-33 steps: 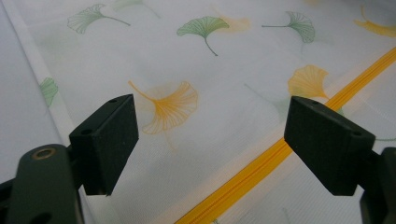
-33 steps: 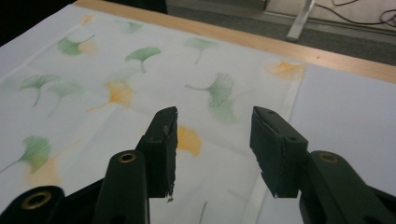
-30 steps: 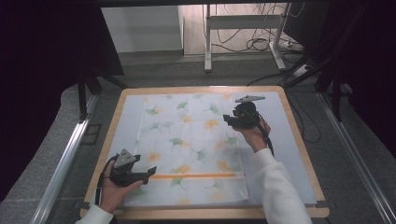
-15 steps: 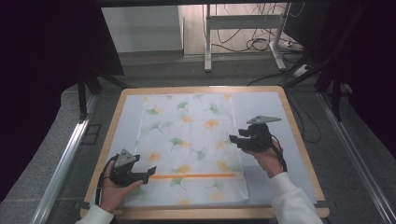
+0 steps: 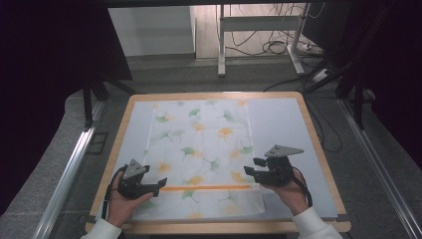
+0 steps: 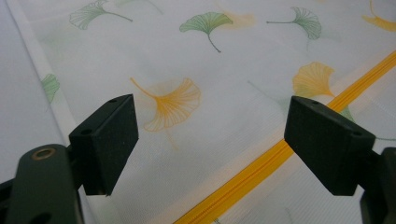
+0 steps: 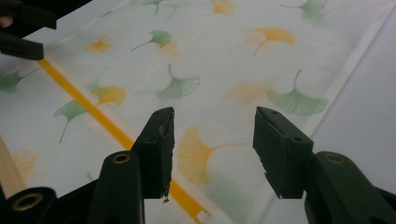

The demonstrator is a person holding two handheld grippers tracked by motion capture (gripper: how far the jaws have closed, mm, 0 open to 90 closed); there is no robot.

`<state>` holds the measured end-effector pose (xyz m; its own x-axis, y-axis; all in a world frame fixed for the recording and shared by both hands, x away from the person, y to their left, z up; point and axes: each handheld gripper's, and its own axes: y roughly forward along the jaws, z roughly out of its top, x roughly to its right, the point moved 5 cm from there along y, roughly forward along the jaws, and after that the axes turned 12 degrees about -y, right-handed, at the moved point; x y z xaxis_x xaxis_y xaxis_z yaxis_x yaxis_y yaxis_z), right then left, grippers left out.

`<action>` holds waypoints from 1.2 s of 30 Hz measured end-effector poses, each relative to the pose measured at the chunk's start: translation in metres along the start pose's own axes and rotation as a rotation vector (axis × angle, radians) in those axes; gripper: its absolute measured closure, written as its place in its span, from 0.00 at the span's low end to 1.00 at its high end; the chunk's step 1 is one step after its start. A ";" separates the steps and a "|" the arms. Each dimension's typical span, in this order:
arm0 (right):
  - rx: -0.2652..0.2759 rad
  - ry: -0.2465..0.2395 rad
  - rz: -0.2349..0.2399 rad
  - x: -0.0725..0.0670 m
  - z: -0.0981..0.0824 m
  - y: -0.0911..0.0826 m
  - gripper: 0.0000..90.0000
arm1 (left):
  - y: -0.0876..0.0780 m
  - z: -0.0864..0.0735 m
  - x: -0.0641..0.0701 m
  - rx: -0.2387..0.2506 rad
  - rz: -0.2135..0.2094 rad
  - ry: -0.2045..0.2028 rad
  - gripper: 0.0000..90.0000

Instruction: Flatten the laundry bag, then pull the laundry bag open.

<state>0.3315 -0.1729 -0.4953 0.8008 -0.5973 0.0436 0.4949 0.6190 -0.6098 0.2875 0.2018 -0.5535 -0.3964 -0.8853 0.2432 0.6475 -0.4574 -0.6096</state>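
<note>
Your left gripper point(image 5: 158, 185) hovers open over the near left edge of the leaf-print zip bag point(image 5: 199, 149). Your right gripper point(image 5: 253, 168) is open and empty at the bag's near right edge, above the orange zipper point(image 5: 206, 187).

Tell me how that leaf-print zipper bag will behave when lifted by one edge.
The leaf-print zipper bag lies thin and flat, so it will probably droop. Its mesh-like weave looks light. The orange zipper may stay somewhat stiffer.

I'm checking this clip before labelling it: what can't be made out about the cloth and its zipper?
- Zipper pull: too small in the high view; near end cut off behind the right gripper jaw.
- Cloth underside: hidden by the top layer.
- Left gripper view: cloth's edges cut by the frame.
</note>
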 end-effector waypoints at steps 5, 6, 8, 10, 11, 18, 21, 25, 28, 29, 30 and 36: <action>-0.021 -0.014 0.031 -0.019 -0.017 -0.006 0.53 | 0.000 0.000 0.001 0.003 0.001 0.003 0.20; -0.021 -0.014 0.031 -0.019 -0.017 -0.006 0.53 | 0.000 0.000 0.001 0.003 0.001 0.003 0.20; -0.025 -0.017 0.036 -0.022 -0.021 -0.009 0.53 | -0.001 0.001 0.001 0.005 0.001 0.002 0.20; -0.023 -0.008 0.038 -0.023 -0.024 -0.012 0.53 | -0.001 0.001 0.002 0.008 0.000 0.003 0.20; -0.021 -0.003 0.041 -0.023 -0.026 -0.014 0.53 | -0.001 0.001 0.003 0.008 0.000 0.006 0.20; -0.028 0.021 0.035 -0.021 -0.038 -0.018 0.53 | 0.001 0.003 0.010 0.010 0.027 0.055 0.20; -0.030 0.027 0.036 -0.022 -0.040 -0.019 0.53 | 0.002 0.004 0.015 0.009 0.019 0.065 0.19; -0.030 0.019 0.040 -0.027 -0.043 -0.020 0.56 | 0.004 0.006 0.019 0.008 0.002 0.068 0.19; -0.029 0.020 0.048 -0.029 -0.045 -0.023 0.66 | 0.006 0.010 0.024 0.013 -0.011 0.067 0.19; -0.029 0.020 0.048 -0.029 -0.045 -0.023 0.66 | 0.007 0.011 0.025 0.012 -0.014 0.068 0.19; -0.032 0.022 0.053 -0.030 -0.046 -0.023 0.68 | 0.008 0.012 0.028 0.014 -0.018 0.070 0.19; -0.044 0.013 0.078 -0.035 -0.050 -0.023 0.83 | 0.012 0.017 0.038 0.009 -0.042 0.083 0.21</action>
<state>0.2754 -0.1915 -0.5225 0.8317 -0.5550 -0.0158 0.4155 0.6409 -0.6454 0.2918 0.1612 -0.5385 -0.4760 -0.8552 0.2049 0.6346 -0.4953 -0.5932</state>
